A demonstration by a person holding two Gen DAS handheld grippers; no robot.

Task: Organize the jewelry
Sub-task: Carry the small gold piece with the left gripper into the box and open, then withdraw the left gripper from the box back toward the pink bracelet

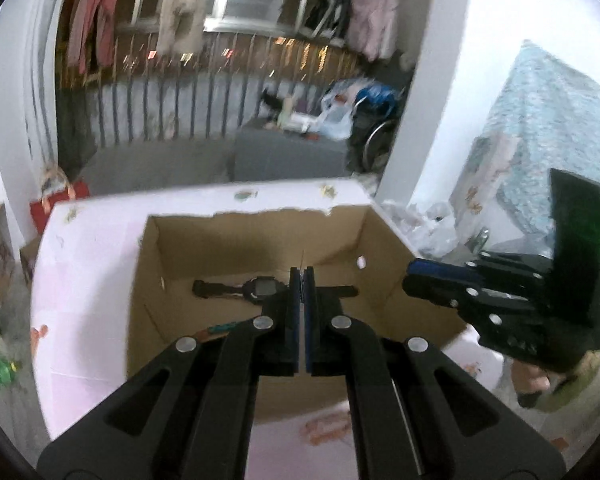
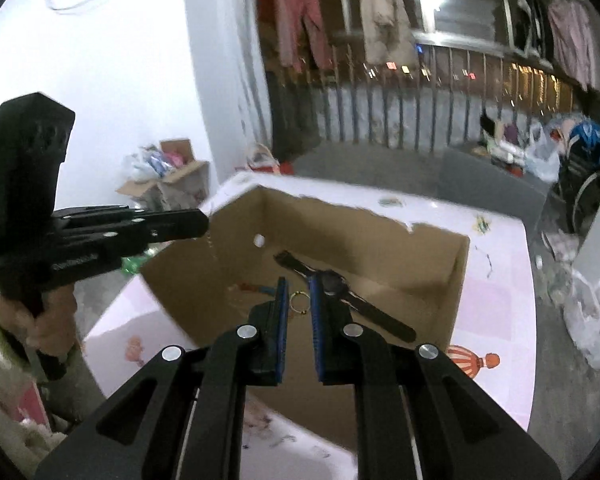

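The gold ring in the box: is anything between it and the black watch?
In the right wrist view, the gold ring lies on bare cardboard box floor beside the watch. Only the right gripper's blue fingertip crosses the view between them.

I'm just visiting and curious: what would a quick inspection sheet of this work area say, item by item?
Surface: pale pink table with cartoon prints.
Job's things: open cardboard box holding a black watch, a gold ring and a small colourful piece.
Clutter: small bits on the table's far edge.
Grippers: left gripper shut, empty; right gripper slightly apart, nothing between.
Cables: nothing seen.
Surroundings: hanging clothes, railing, plastic bags, wheelchair.
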